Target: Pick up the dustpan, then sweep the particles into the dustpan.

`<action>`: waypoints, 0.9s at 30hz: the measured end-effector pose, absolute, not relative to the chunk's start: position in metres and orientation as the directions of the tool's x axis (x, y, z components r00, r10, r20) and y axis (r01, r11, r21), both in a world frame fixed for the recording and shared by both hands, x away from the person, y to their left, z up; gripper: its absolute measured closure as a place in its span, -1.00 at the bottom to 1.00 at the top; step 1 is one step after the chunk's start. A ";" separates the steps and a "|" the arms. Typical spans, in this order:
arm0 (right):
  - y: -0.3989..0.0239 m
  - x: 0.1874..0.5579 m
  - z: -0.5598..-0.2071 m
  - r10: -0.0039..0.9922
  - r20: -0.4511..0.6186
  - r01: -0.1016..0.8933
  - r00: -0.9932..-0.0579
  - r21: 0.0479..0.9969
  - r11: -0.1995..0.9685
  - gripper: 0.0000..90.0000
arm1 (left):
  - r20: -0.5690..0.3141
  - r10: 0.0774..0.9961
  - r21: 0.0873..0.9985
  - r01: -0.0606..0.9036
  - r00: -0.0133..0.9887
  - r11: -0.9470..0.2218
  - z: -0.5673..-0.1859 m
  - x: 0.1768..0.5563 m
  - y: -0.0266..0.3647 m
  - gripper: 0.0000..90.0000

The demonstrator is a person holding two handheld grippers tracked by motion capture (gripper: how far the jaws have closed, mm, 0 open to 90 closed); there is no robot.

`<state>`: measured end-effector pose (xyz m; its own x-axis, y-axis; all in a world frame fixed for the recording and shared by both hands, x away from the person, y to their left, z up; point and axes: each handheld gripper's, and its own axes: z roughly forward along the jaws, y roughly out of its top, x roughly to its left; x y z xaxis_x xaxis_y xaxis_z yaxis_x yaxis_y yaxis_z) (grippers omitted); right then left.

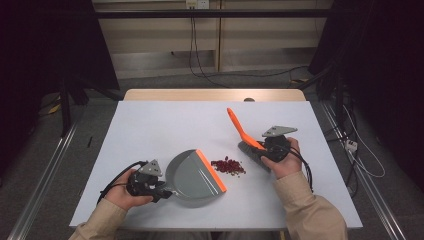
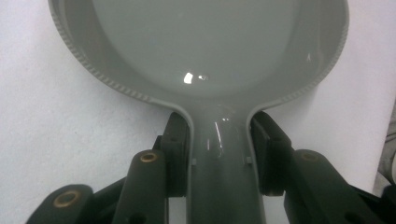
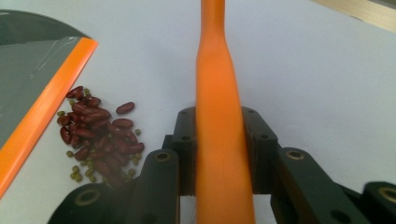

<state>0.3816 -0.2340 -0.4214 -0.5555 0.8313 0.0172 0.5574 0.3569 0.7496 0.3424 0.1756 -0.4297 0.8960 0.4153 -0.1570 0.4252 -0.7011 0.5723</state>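
Now sweeping | left tool (image 1: 161, 190) is clamping the grey dustpan (image 1: 192, 175) by its handle | right tool (image 1: 261, 148) is gripping the orange brush (image 1: 243, 134) | beans (image 1: 228, 166) are lying on the tabletop (image 1: 150, 125) just beside the pan's orange lip | best: short strokes toward the lip, pan pressed flat.

Grey plastic dustpan (image 1: 192, 175) with a bright orange strip along its lip, and a fine ribbed pattern on the rim (seen in the left gripper view). Small hand brush (image 1: 248, 142) with orange plastic handle, dark grey bristles. Pile of dark red kidney beans (image 1: 228, 166) mixed with tiny green mung beans (image 3: 74, 168). Pale bluish-white tabletop (image 1: 165, 125), light wood edge at the far side. Both claws black with brass-coloured rivets. Sleeves beige.
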 end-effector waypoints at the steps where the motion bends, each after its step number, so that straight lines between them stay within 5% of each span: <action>1: -0.233 0.380 -0.421 0.833 0.014 0.557 -0.554 0.749 0.358 0.58 | -0.155 0.407 0.569 0.418 0.900 -0.708 -0.430 0.343 0.176 0.39; 13: -0.224 0.371 -0.426 0.875 0.023 0.552 -0.483 0.784 0.284 0.58 | -0.140 0.462 0.582 0.451 0.876 -0.677 -0.427 0.335 0.187 0.10; 27: -0.217 0.361 -0.429 0.888 0.007 0.533 -0.459 0.802 0.269 0.58 | -0.133 0.471 0.573 0.455 0.872 -0.682 -0.419 0.330 0.191 0.34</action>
